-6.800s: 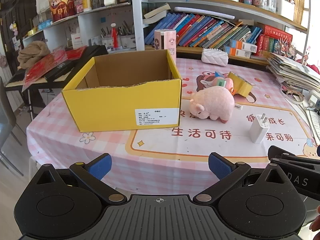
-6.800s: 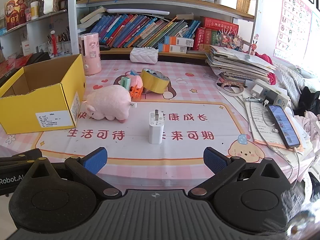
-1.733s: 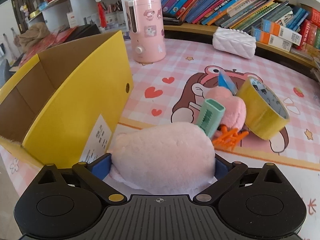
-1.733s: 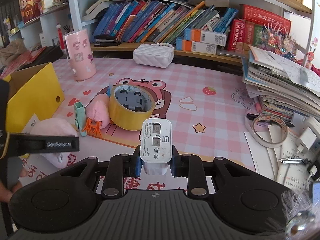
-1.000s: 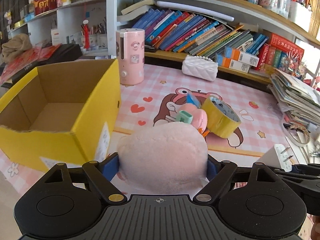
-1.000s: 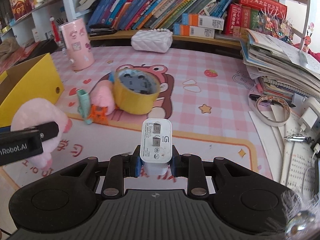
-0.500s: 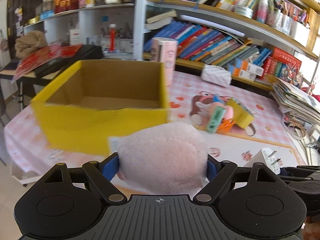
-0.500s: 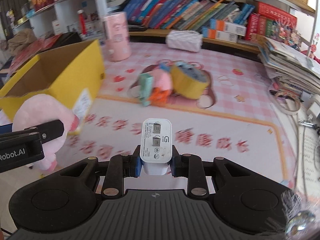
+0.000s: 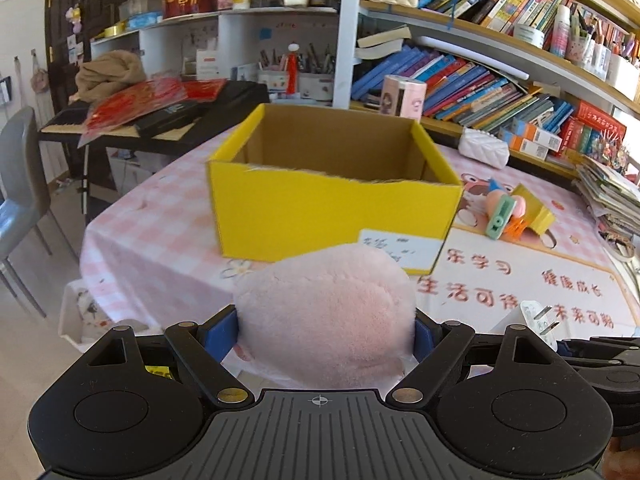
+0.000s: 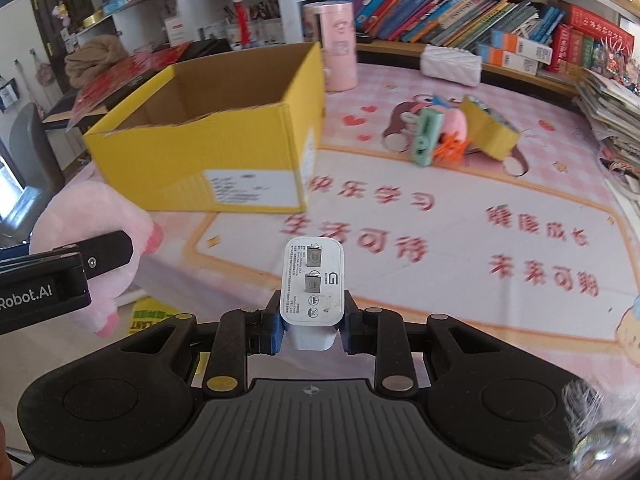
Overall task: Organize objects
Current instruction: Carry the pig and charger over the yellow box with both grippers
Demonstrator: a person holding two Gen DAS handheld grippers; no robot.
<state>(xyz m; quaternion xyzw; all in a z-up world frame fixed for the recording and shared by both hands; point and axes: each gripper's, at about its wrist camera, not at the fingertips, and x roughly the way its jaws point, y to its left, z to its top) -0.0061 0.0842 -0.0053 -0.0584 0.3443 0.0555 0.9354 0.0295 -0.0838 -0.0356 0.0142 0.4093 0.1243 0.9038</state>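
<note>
My left gripper [image 9: 325, 330] is shut on a pink plush pig [image 9: 325, 312], held in the air in front of the open yellow cardboard box [image 9: 332, 204]. The pig [image 10: 94, 240] and the left gripper's finger [image 10: 96, 250] also show at the left of the right wrist view. My right gripper [image 10: 313, 320] is shut on a white charger plug [image 10: 313, 288], prongs facing up, above the pink printed mat. That plug [image 9: 528, 318] appears at the lower right of the left wrist view. The box [image 10: 216, 136] stands empty, ahead and to the left of the plug.
A yellow tape roll [image 10: 490, 132], a green clip [image 10: 426, 136] and small pink and orange toys lie together on the mat. A pink canister [image 10: 334, 46] stands behind the box. A white quilted pouch [image 10: 452, 65], bookshelves, a paper stack [image 9: 608, 196] at right, and a grey chair [image 9: 18, 184] at left surround the table.
Both grippers have swung left with their loads. The box now lies straight ahead of the left gripper, and the toy pile has slid to the right in both views.
</note>
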